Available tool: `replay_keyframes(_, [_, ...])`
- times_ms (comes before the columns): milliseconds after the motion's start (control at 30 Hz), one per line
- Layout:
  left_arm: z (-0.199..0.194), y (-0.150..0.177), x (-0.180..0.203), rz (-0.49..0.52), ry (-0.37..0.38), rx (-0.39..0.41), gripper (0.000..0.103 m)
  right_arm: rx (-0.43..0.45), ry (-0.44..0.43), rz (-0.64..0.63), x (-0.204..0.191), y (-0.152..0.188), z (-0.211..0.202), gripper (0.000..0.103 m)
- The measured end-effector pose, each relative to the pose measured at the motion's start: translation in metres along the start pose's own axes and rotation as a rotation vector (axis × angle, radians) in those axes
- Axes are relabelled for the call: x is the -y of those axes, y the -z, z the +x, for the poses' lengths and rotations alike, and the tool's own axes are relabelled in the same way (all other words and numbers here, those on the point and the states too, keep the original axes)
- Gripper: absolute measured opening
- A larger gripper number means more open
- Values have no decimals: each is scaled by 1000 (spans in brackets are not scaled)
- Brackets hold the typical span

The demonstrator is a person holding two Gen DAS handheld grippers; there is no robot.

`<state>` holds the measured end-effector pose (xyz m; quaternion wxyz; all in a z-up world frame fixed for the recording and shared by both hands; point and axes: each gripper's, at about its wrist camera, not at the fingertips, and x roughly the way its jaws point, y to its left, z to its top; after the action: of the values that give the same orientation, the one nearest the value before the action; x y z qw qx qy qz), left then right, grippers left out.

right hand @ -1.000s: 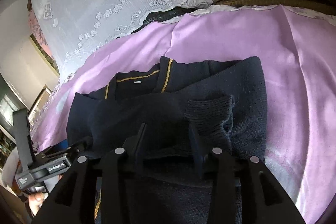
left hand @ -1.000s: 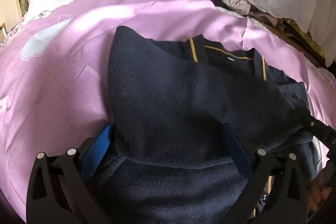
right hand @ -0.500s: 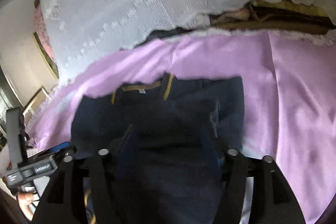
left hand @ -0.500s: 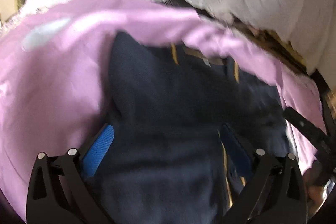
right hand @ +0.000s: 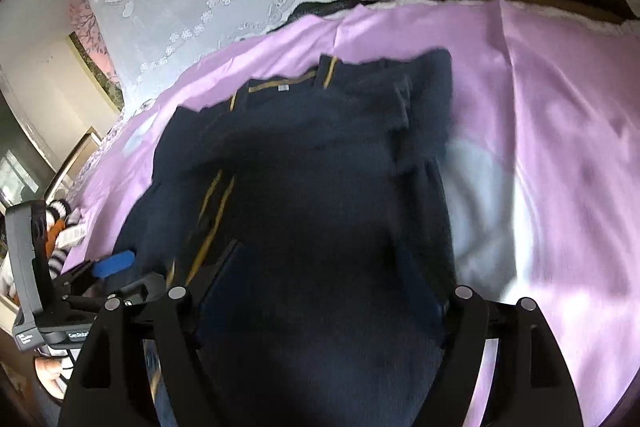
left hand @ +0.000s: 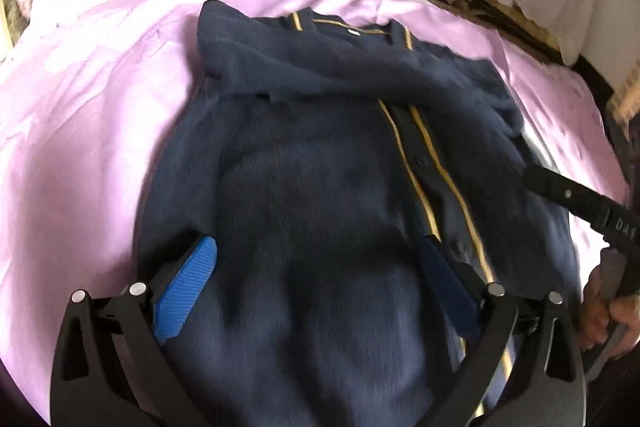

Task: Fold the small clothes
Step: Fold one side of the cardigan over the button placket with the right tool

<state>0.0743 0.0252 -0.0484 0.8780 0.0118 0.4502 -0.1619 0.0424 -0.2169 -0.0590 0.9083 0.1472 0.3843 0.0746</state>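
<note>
While both grippers, left [left hand: 316, 291] and right [right hand: 324, 287], gape over navy knitted cardigan [left hand: 320, 163], right just opened | we judge knit soft, floppy | pinch hem corners

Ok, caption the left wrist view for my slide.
Open left gripper over a navy cardigan on pink sheet.

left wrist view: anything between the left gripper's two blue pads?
Only the navy cardigan. It lies spread between the wide-apart pads of the left gripper, which do not press on it. Nothing else in that gap; the left wrist view shows it.
</note>
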Motion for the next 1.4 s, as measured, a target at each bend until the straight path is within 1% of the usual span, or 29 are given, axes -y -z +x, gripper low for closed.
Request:
replay_keyframes(133, [-10, 23, 6, 52, -20, 10, 98, 7, 27, -76, -11, 30, -21, 78])
replay_keyframes(233, [-18, 36, 7, 68, -19, 21, 98, 2, 26, -115, -16, 49, -35, 78])
replay_keyframes(400, [-40, 59, 3, 77, 21, 43, 98, 3, -17, -105, -8, 73, -60, 78])
replay_keyframes(467, [-52, 71, 0, 81, 37, 68, 98, 6, -36, -93, -4, 80, -68, 78])
replay_keyframes(533, [-63, 83, -7, 59, 70, 73, 98, 18, -47, -88, 0, 87, -79, 78])
replay_keyframes(567, [-69, 89, -13, 34, 87, 80, 98, 20, -38, -84, 1, 90, -84, 82])
replay_keyframes(600, [-74, 93, -19, 6, 99, 87, 98, 15, -40, -75, 4, 94, -87, 82])
replay_keyframes(667, [-82, 102, -43, -90, 171, 97, 98, 11, -91, -26, 16, 101, -96, 82])
replay_keyframes(700, [-85, 104, -52, -121, 204, 103, 98, 19, -116, -1, 22, 104, -101, 82])
replay_keyframes(733, [-88, 105, -59, -134, 231, 105, 98, 24, -154, 32, 30, 107, -107, 82])
replay_keyframes(833, [-86, 105, -54, -84, 225, 66, 98, 17, -218, 98, 45, 109, -110, 80])
replay_keyframes(867, [-85, 105, -50, -64, 223, 59, 98, 16, -226, 106, 47, 109, -110, 80])
replay_keyframes(933, [-83, 105, -45, -38, 249, 50, 98, 12, -224, 93, 44, 109, -108, 79])
replay_keyframes(967, [-83, 106, -45, -34, 270, 51, 98, 7, -225, 84, 42, 109, -107, 77])
replay_keyframes(1000, [-83, 105, -45, -30, 301, 50, 98, 3, -228, 75, 40, 110, -106, 72])
replay_keyframes(1067, [-79, 102, -41, -5, 396, 28, 98, -17, -235, 64, 37, 109, -102, 66])
replay_keyframes(1100, [-73, 99, -39, 3, 431, 10, 98, -23, -235, 64, 36, 109, -100, 65])
replay_keyframes(1167, [-69, 95, -41, -4, 450, 0, 98, -26, -240, 71, 37, 109, -100, 65])
replay_keyframes(1233, [-66, 89, -45, -25, 487, -3, 98, -27, -245, 86, 39, 109, -99, 63])
replay_keyframes(1300, [-61, 82, -50, -50, 509, -5, 98, -36, -246, 94, 40, 107, -96, 63])
replay_keyframes(1400, [-57, 77, -45, -32, 481, -7, 98, -51, -246, 98, 38, 102, -88, 63])
